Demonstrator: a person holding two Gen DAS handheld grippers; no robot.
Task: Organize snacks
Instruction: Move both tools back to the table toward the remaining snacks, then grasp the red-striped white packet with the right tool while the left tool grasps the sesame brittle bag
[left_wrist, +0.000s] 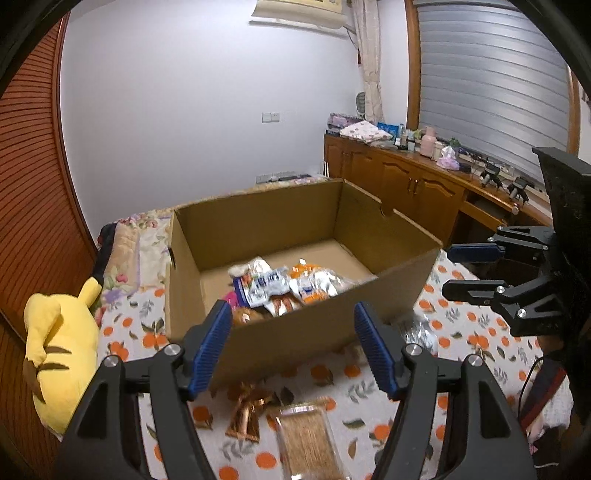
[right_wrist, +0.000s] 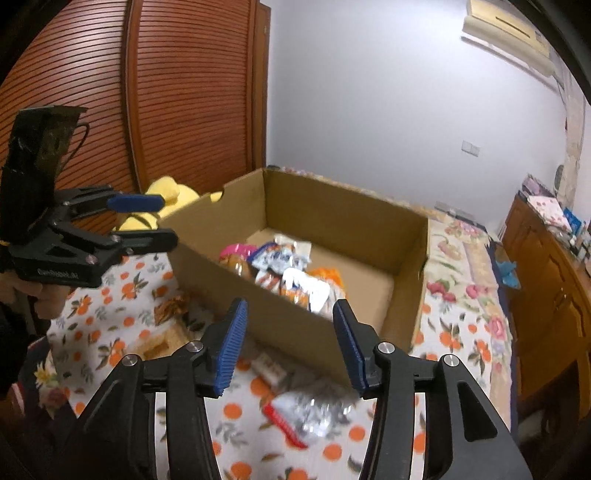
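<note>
I have both grippers raised over the bed, in front of the open cardboard box (left_wrist: 295, 332). My left gripper (left_wrist: 293, 347) has its fingers spread wide with nothing between them; the box's near wall fills the gap. My right gripper (right_wrist: 290, 345) is also spread wide and empty.

Inside the box, a pile of snack packets (left_wrist: 280, 288) sits against the near wall, white-and-blue wrappers on top, orange and pink ones beside them. In the left wrist view, a copper-coloured wrapper (left_wrist: 245, 417) lies on the orange-print bedsheet (left_wrist: 461, 332) at 6 o'clock of the box, and a clear pack of brown crackers (left_wrist: 308, 439) lies just beside it. In the right wrist view, a silvery packet with a red edge (right_wrist: 306, 415) lies on the sheet below my fingers, blurred. A yellow plush toy (left_wrist: 55, 350) rests at 9 o'clock of the box, near the wooden slatted door (right_wrist: 166, 92).
</note>
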